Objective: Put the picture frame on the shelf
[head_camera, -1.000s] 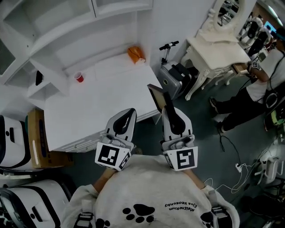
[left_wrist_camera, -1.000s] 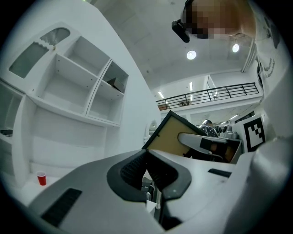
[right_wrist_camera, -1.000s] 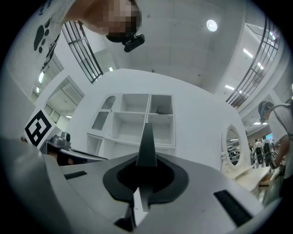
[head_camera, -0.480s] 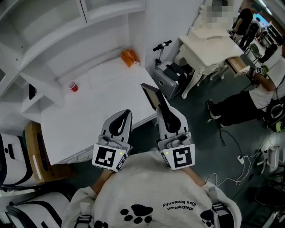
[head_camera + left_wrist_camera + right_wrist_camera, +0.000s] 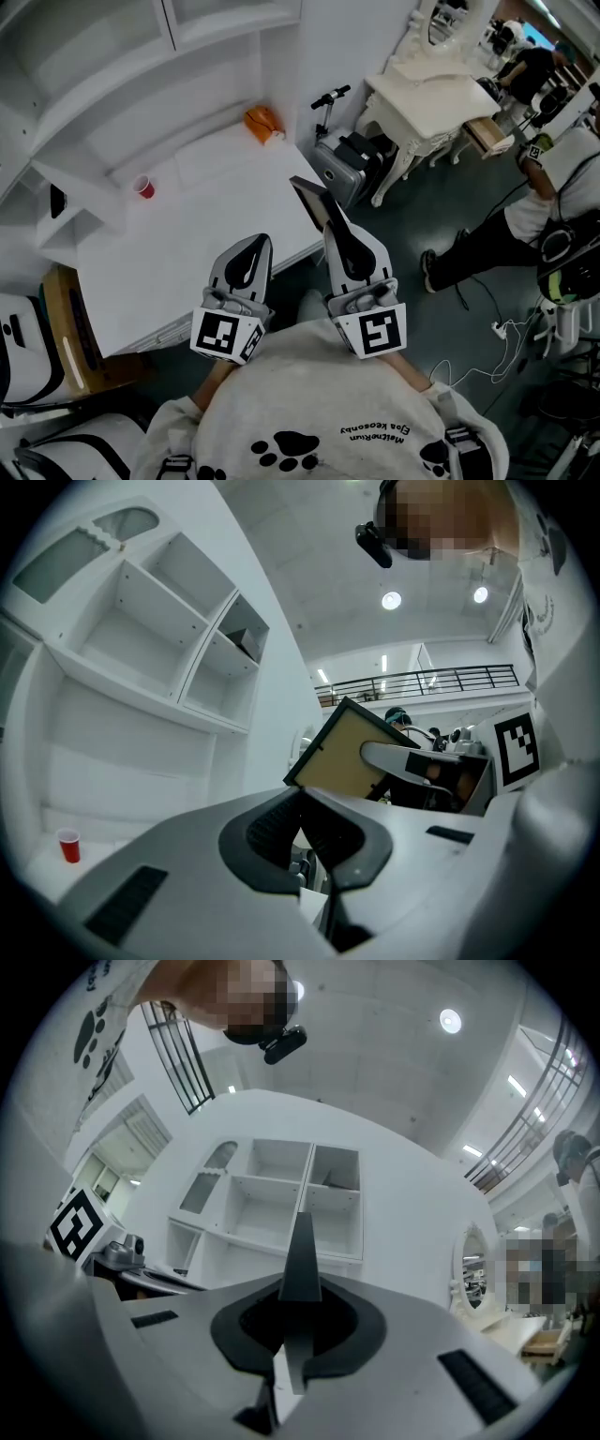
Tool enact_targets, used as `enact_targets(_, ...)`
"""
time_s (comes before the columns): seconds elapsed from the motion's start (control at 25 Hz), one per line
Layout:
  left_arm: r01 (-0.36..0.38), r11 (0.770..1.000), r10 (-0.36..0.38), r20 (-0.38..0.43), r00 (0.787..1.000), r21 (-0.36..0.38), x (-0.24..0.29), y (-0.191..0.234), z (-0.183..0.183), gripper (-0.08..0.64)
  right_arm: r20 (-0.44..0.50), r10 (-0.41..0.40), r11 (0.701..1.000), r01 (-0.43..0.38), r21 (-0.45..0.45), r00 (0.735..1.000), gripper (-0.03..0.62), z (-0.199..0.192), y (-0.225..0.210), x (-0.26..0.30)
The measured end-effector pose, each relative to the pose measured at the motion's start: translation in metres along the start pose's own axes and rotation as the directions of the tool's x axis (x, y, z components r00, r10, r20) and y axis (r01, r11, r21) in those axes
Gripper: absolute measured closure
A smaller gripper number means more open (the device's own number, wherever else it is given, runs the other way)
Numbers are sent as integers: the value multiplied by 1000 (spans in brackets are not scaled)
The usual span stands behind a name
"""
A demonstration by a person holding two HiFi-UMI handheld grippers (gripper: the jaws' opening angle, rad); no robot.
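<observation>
Picture frame (image 5: 310,201) is clamped in the right hand-held gripper (image 5: 335,234), jaws nearly together on its lower part, so it stands up out of the tips with its top leaning away from the person. Right gripper view: frame is edge-on, a thin dark blade rising between the two pads. Left gripper view: frame shows a tan panel inside a dark border, one corner uppermost, with one right jaw lying across the panel. Left hand-held gripper (image 5: 255,246) is just beside the right one, roughly parallel, jaws together with nothing between them. Both are held in front of the person's light sweatshirt (image 5: 309,412). In the head view the frame is over the near right corner of the white desk (image 5: 187,234), not touching it and not on the shelf. Cardboard box (image 5: 58,328) stands at the desk's left end. Further back on the desk: a small red cup (image 5: 143,187) towards the left, well apart from an orange item (image 5: 262,122) near the back right corner. White shelf unit (image 5: 103,66) rises behind the desk; its open compartments fill the middle of the right gripper view. Beyond the desk's right end: a grey case (image 5: 336,161), then a white dressing table (image 5: 436,98) with a mirror, and a seated person (image 5: 525,216) at the right.
</observation>
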State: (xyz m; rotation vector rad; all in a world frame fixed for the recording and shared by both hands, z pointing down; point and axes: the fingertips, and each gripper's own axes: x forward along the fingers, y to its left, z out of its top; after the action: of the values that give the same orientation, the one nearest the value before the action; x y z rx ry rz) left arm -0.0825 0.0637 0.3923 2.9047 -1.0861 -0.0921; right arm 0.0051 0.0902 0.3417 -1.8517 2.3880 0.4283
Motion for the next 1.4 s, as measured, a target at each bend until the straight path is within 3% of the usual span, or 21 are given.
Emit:
enact_targets(0.24, 2, 1000, -2, 4, 1000, -2, 8, 0, -2, 541, -2, 6, 1000, -6, 0, 1000, 552, -3, -6, 4)
enact_targets(0.64, -73, 997, 72, 38, 997, 23, 37, 42, 15, 540, 42, 65, 998, -66, 7, 997, 552, -7, -17, 58)
enact_targets(0.84, -95, 995, 94, 52, 994, 24, 71, 63, 25, 540, 79, 59, 996, -65, 69, 995, 552, -3, -38, 101)
enact_targets(1.08, -135, 990, 132, 73, 989, 31, 118, 92, 32, 540, 42, 138, 990, -137, -5, 990, 552, -29, -64, 146)
enact_targets(1.4, -182, 982, 178, 65, 982, 48, 182, 129, 43, 540, 70, 193, 979, -197, 46, 979, 552, -45, -101, 213)
